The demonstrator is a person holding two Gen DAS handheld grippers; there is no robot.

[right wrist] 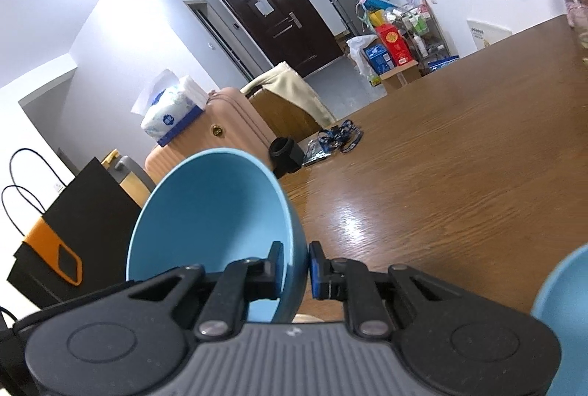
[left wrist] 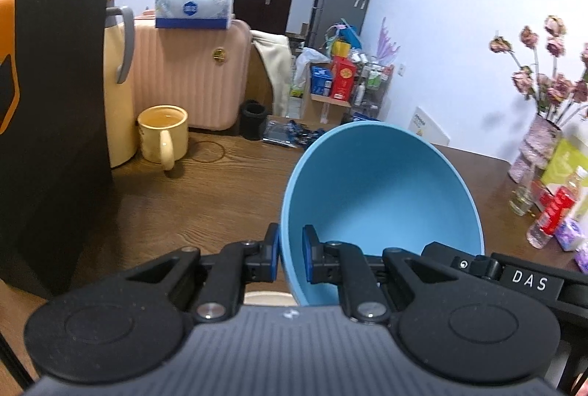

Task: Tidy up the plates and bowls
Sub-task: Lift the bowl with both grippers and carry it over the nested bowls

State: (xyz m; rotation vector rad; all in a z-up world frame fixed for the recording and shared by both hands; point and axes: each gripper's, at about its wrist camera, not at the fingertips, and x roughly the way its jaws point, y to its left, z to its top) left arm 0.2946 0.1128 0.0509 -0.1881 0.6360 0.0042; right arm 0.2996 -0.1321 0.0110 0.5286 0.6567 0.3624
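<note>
Each hand carries a blue bowl by its rim, lifted clear above the brown worktop (right wrist: 459, 175); the left gripper (left wrist: 290, 254) has its jaws closed on the wall of one bowl (left wrist: 382, 197), one pad outside and one inside, and the right gripper (right wrist: 297, 271) pinches the second bowl (right wrist: 217, 223) the same way; both bowls hang tilted, mouths turned toward the cameras.

The hold is a thin pinch on a smooth curved wall, well off the bowl's centre, so either bowl could swing or slide out between the pads if the hand jerks; I judge a drop onto the hard worktop the main danger. On the left the full yellow mug (left wrist: 163, 135) and the black paper bag (left wrist: 55, 139) stand near the path; a low sweep could knock the mug and spill it. To the right a vase (left wrist: 536, 148) of dried flowers and a plastic bottle (left wrist: 551, 216) could be tipped by the tilted bowl. The two bowls could also clash if brought together carelessly.

Counted: two bowls, one per hand; a blue edge at the right wrist view's corner is probably the left-hand bowl; no plates visible; one mug, one bag, one vase.
</note>
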